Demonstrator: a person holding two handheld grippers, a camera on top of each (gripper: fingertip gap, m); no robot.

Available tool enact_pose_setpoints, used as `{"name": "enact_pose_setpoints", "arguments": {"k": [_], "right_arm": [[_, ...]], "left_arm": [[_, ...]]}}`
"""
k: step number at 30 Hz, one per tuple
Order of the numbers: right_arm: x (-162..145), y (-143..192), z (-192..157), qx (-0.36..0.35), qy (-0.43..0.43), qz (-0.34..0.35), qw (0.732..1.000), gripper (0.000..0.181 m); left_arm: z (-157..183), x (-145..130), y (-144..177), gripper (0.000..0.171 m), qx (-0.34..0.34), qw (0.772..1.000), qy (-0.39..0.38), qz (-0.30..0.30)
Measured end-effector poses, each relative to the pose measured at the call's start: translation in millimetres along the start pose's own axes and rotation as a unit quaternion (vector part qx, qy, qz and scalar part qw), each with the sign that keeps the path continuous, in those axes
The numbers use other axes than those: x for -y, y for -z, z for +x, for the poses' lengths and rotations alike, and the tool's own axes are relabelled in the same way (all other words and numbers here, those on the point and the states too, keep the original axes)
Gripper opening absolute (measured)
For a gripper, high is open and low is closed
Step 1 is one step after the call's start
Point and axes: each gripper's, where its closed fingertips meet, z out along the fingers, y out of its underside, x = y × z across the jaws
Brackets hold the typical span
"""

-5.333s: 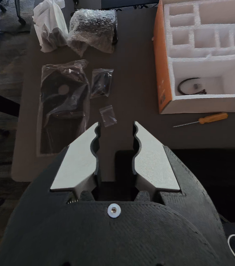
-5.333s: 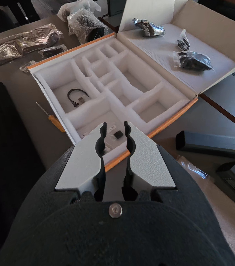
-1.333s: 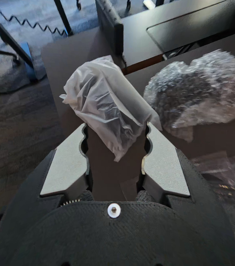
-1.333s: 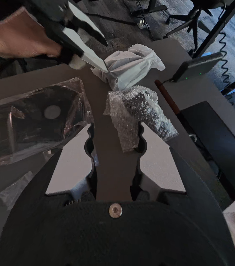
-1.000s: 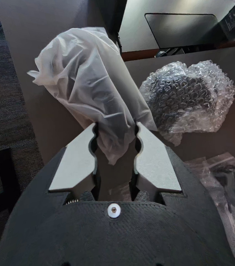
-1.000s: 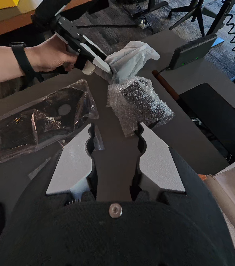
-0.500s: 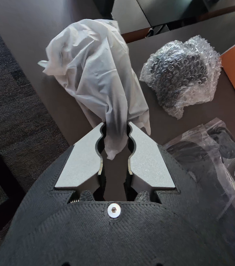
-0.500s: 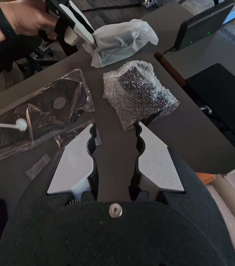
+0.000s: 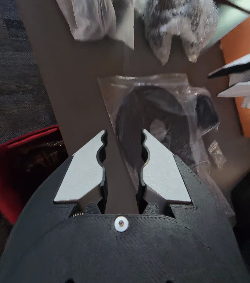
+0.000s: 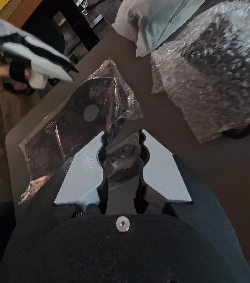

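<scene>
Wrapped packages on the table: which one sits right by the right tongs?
The small clear bag of dark parts, showing between the right tongs; the big clear bag, bubble-wrap bundle and white bag lie farther off.

Two hand-held grippers of one build. The left gripper (image 9: 123, 137) has a broad black 3D-printed body with a ribbed, layered surface, rounded at the rear, and a single silver hex-socket screw (image 9: 121, 223) set at its centre line. Two pale grey, matt-textured fingers (image 9: 83, 171) taper to points, their inner edges lined in black and cut in a wavy, scalloped profile. A small coiled metal spring (image 9: 77, 214) shows at the base of one finger. The right gripper (image 10: 122, 136) matches it: black textured shell, silver centre screw (image 10: 122, 224), light grey pointed fingers (image 10: 164, 173) with scalloped black inner edges.
</scene>
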Motion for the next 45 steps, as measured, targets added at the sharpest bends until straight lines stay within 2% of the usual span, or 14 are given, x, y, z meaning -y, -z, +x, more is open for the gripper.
{"name": "enact_pose_setpoints", "arguments": {"k": [3, 5, 8, 12, 15, 20, 23, 26, 28, 33, 36, 39, 42, 45], "right_arm": [[-4.1, -29.4, -5.1, -0.017, -0.026, -0.012, 0.999, 0.057], [-13.2, -47.2, -9.8, -0.023, -0.033, -0.041, 0.998, 0.058], [-13.4, -59.1, -16.7, -0.032, -0.044, -0.045, 0.998, 0.028], [-12.1, -60.4, -19.1, -0.026, -0.031, -0.062, 0.997, 0.000], [-6.7, -66.6, -30.5, 0.009, -0.053, -0.072, 0.996, 0.000], [-5.0, -79.1, -54.4, 0.060, 0.002, -0.116, 0.992, 0.000], [-7.6, -53.3, -46.2, 0.050, 0.003, -0.111, 0.993, 0.008], [-20.1, 3.1, -45.9, 0.014, -0.005, -0.094, 0.995, 0.026], [-39.8, 34.4, -54.7, -0.018, -0.004, -0.089, 0.996, 0.027], [-117.6, 53.0, -79.2, -0.068, -0.033, -0.161, 0.984, 0.027], [-129.6, 39.3, -93.7, -0.058, -0.039, -0.139, 0.988, 0.020], [-148.1, 28.5, -90.1, -0.077, -0.020, -0.170, 0.982, 0.015], [-154.8, 30.3, -83.5, -0.093, -0.018, -0.165, 0.982, 0.003], [-151.3, 40.8, -84.4, -0.082, -0.051, -0.147, 0.984, 0.007]], "left_arm": [[8.3, -17.0, -4.6, 0.039, -0.009, 1.000, 0.017, -0.005], [9.5, -19.1, -8.8, 0.034, -0.011, 0.999, 0.032, -0.001], [-5.8, -21.5, -9.9, 0.000, 0.035, 0.999, 0.004, 0.000], [-9.2, -23.9, -6.8, 0.000, 0.019, 1.000, -0.012, -0.001], [-18.6, -26.8, 1.3, 0.000, 0.021, 1.000, -0.010, -0.001], [-29.1, -30.4, 10.4, 0.000, 0.035, 0.999, -0.007, -0.005], [-24.2, -29.0, 6.8, 0.000, 0.029, 0.999, 0.015, 0.004], [-22.5, -29.7, 11.0, 0.002, 0.043, 0.998, 0.031, 0.023], [-17.2, -28.8, 16.0, 0.006, 0.044, 0.997, 0.041, 0.048], [29.9, -19.5, 10.3, 0.012, 0.018, 0.997, -0.031, 0.064], [70.5, -12.2, -4.0, 0.022, -0.009, 0.992, -0.118, 0.047], [113.6, -6.4, -18.1, 0.021, -0.057, 0.979, -0.191, 0.038], [149.2, -7.3, -39.0, 0.022, -0.108, 0.969, -0.219, 0.020], [172.5, -8.0, -64.7, 0.030, -0.124, 0.955, -0.268, -0.002]]}}
